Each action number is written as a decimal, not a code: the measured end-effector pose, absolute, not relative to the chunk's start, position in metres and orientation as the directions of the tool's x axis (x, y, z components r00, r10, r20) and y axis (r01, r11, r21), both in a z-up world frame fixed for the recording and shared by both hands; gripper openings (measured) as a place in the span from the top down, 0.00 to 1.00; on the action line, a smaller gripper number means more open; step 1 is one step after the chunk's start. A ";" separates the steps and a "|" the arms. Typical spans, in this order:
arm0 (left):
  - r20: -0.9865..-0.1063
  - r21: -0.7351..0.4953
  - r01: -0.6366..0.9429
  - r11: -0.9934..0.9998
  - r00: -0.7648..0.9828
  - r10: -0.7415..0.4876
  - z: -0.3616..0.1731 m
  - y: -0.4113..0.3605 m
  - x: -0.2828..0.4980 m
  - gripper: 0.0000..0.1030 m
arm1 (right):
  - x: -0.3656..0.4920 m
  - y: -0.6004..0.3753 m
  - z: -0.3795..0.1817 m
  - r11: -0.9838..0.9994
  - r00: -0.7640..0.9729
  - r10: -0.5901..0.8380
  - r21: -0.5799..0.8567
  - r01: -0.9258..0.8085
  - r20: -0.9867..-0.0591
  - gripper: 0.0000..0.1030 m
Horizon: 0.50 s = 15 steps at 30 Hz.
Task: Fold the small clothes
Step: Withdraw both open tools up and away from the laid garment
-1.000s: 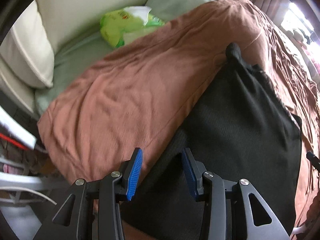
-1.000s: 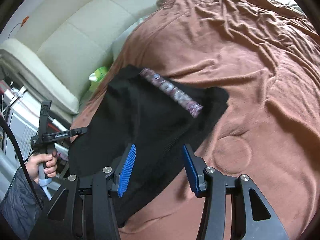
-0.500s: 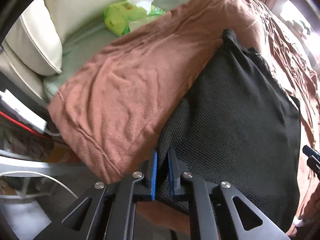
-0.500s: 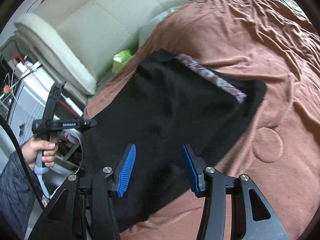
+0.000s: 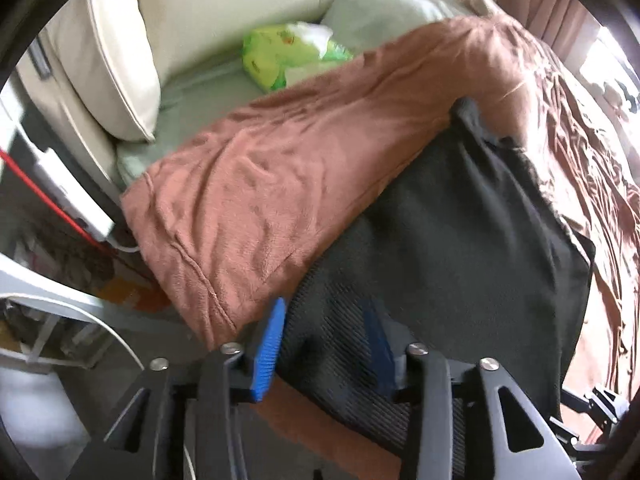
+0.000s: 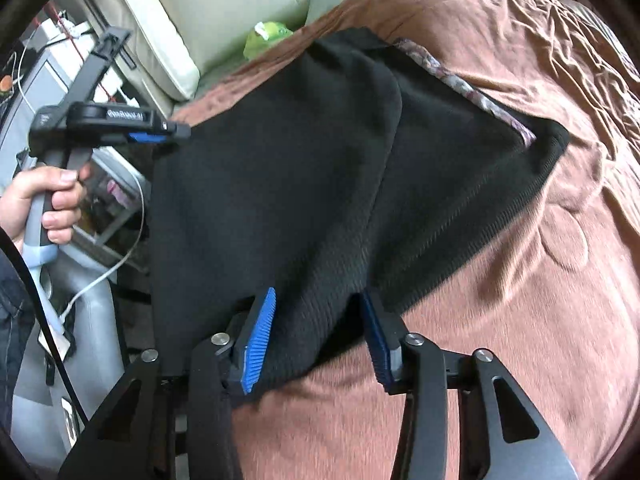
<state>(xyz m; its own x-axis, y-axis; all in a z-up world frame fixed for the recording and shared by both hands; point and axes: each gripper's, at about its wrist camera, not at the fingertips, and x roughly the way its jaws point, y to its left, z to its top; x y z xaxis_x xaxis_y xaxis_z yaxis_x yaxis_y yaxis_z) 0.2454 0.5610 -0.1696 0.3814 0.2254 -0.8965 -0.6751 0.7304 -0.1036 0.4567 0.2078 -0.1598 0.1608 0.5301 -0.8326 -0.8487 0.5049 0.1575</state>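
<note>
A black knit garment [image 5: 460, 240] with a patterned waistband [image 6: 468, 88] lies on a brown blanket [image 5: 280, 184] at the bed's edge. My left gripper [image 5: 324, 340] is open, its blue pads astride the garment's near corner, with cloth between them. In the right wrist view the left gripper [image 6: 160, 136] shows at the garment's left corner. My right gripper [image 6: 318, 332] is open, with a raised fold of the black cloth [image 6: 312, 300] between its pads.
A green wipes pack [image 5: 288, 56] lies by a pale green pillow [image 5: 384, 12] and cream cushions [image 5: 120, 52]. Cables and a white frame [image 5: 60, 300] stand off the bed's left edge. The brown blanket [image 6: 520, 320] spreads to the right.
My left gripper, shut on the garment's corner half a second ago, now stands open. My right gripper has moved in so the cloth lies between its pads.
</note>
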 end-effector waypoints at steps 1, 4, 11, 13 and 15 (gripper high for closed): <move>-0.886 -0.113 -0.673 0.731 0.401 0.232 -0.166 0.554 0.243 0.53 | 0.456 0.209 -0.154 0.502 0.158 0.529 0.158 -0.851 -0.834 0.65; -0.861 -0.159 -0.669 0.726 0.454 0.230 -0.160 0.536 0.240 0.47 | 0.451 0.203 -0.140 0.505 0.186 0.517 0.122 -0.855 -0.836 0.66; -0.827 -0.215 -0.641 0.737 0.521 0.211 -0.149 0.498 0.236 0.36 | 0.457 0.164 -0.105 0.577 0.270 0.512 0.094 -0.811 -0.815 0.65; -0.819 -0.227 -0.636 0.737 0.534 0.209 -0.146 0.489 0.235 0.33 | 0.459 0.150 -0.097 0.603 0.292 0.502 0.087 -0.793 -0.814 0.65; -0.811 -0.236 -0.627 0.743 0.548 0.206 -0.142 0.476 0.233 0.28 | 0.461 0.135 -0.090 0.628 0.306 0.500 0.096 -0.773 -0.811 0.63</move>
<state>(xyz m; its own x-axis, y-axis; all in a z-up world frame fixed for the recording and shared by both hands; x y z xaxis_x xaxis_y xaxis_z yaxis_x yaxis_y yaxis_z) 0.2331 0.4763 -0.1418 0.5483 0.2057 -0.8106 -0.6269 0.7426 -0.2356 0.4608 0.1354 -0.0905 0.3056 0.4997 -0.8105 -0.7725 0.6278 0.0957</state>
